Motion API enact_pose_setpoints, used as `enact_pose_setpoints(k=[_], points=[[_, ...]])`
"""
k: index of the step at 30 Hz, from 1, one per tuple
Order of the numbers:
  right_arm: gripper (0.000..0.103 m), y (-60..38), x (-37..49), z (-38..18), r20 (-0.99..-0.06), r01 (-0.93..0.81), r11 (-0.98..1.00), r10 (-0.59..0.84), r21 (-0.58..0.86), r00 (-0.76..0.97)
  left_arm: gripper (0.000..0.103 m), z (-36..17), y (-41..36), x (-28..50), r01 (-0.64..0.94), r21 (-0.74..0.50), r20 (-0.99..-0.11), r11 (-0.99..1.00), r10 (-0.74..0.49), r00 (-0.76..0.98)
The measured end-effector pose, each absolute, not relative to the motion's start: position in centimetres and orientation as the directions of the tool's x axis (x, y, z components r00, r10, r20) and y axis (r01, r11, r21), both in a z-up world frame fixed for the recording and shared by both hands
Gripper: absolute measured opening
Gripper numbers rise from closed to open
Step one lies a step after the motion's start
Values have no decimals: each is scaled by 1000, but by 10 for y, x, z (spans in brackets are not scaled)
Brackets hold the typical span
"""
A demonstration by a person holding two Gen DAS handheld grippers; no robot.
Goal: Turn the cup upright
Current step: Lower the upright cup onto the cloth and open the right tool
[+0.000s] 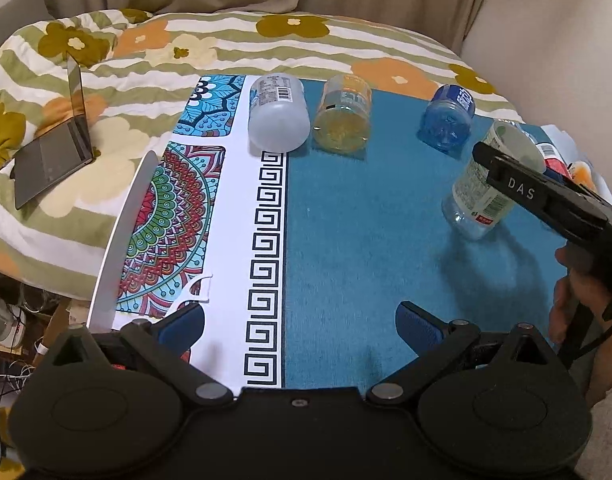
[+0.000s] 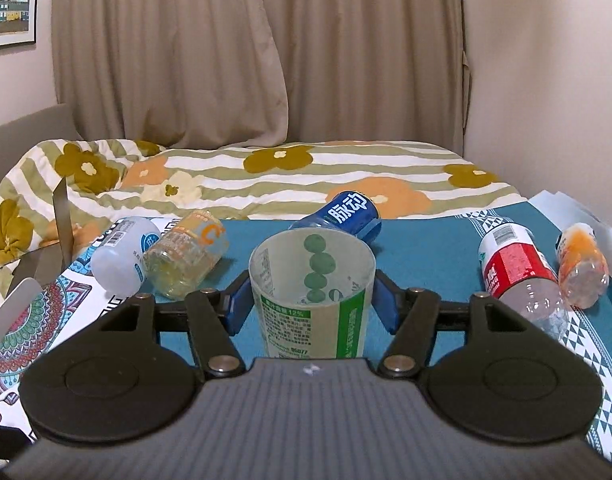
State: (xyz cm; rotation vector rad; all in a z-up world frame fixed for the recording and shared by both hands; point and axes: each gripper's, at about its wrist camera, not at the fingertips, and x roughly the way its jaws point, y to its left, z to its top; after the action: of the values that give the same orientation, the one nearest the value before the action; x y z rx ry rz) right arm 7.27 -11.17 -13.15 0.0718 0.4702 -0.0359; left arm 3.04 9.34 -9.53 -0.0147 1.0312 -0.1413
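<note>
Right tool (image 2: 311, 298) pinching green-labelled cup (image 2: 311, 294) mouth-up and tilted above the teal surface (image 1: 365, 220), left tool (image 1: 300, 330) spread, holding nothing, other cups lying on their sides.

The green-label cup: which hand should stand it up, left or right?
Right. The right gripper already squeezes the green-label cup, mouth up, above the blue mat. The left gripper is open, empty and farther away.

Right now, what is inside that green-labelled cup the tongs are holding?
Nothing that shows: the green-labelled cup, gripped by the right tongs, looks empty, with only its printed green dots showing through the wall. Its bottom is hidden behind the front wall and the tongs' body.
</note>
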Motion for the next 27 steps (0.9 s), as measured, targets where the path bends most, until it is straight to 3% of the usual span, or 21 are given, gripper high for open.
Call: enact_pose_setpoints(k=[3, 7, 17, 27], points=[[80, -112, 71, -132, -474, 48, 996, -6, 77, 880, 103, -94, 92, 31, 113, -81, -853, 990, -128, 507], [96, -114, 70, -131, -485, 53, 995, -7, 82, 875, 103, -93, 90, 30, 111, -77, -849, 991, -124, 513], [100, -121, 67, -123, -551, 10, 994, 50, 105, 833, 103, -83, 86, 24, 80, -84, -843, 993, -114, 526], [103, -149, 48, -58, -679, -6, 990, 104, 144, 727, 103, -29, 65, 20, 69, -70, -789, 995, -97, 606]])
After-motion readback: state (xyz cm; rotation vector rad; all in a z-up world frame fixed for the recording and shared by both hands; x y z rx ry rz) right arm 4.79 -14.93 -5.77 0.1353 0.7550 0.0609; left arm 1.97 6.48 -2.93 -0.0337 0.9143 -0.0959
